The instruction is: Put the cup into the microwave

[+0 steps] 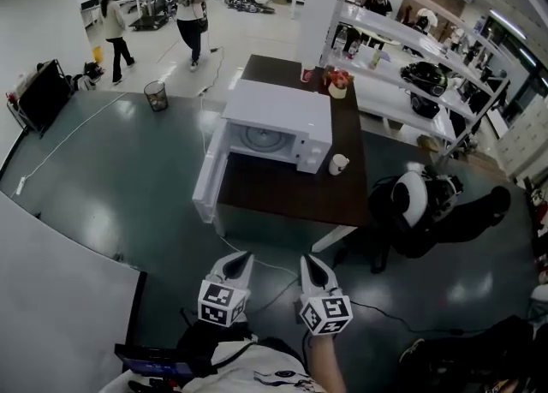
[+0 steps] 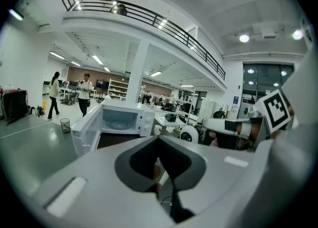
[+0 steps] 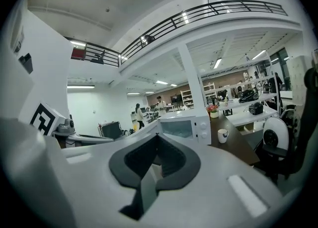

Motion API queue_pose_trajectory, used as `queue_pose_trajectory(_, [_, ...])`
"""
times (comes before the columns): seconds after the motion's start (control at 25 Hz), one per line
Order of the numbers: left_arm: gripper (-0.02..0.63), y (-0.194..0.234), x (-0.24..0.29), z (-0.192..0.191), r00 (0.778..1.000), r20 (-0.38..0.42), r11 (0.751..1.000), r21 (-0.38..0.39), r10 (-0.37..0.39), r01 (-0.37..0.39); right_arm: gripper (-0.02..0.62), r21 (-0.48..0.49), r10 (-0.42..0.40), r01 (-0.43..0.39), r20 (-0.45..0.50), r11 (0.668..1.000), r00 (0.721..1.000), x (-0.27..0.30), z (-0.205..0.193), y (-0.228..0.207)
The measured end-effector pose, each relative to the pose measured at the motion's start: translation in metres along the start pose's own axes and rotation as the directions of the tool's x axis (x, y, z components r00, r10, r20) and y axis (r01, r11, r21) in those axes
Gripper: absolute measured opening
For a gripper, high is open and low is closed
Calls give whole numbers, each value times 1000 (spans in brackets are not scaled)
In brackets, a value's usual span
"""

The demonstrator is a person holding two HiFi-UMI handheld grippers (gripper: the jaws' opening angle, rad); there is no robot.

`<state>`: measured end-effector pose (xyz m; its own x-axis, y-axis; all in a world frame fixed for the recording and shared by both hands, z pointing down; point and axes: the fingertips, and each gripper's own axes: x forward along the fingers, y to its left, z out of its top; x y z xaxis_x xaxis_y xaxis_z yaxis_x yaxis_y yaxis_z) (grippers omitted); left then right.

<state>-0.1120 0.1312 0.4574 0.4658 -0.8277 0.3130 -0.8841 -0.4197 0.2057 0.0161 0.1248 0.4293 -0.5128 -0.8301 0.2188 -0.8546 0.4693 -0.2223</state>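
A white cup (image 1: pixel 339 163) (image 3: pixel 223 134) stands on the dark brown table (image 1: pixel 282 193), just right of the white microwave (image 1: pixel 276 124) (image 2: pixel 120 119) (image 3: pixel 186 126). The microwave's door (image 1: pixel 209 179) hangs open to the left and its chamber is empty. Both grippers are well short of the table, side by side over the floor. My left gripper (image 1: pixel 245 257) (image 2: pixel 158 137) has its jaws together with nothing between them. My right gripper (image 1: pixel 309 259) (image 3: pixel 158 136) is shut too, also empty.
A vase of flowers (image 1: pixel 339 82) and a red cup (image 1: pixel 307 74) sit at the table's far end. A black chair and a white round device (image 1: pixel 411 199) stand right of the table. Cables (image 1: pixel 274 293) cross the dark floor. Two people walk far behind, near a bin (image 1: pixel 156 95).
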Motion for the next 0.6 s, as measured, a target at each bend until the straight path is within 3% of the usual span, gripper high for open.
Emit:
queue_pose_trajectory(0.32, [0,7,28,-3,999,-34,999,-32,-23,22,2,6,6,-6,-42,1000,999,21,-4,-8])
queue_pose_trajectory(0.6, [0,20,65,20,999,-12,999,-18,47,-47,2,20,59,-59,-14,998,998,56,14,-42])
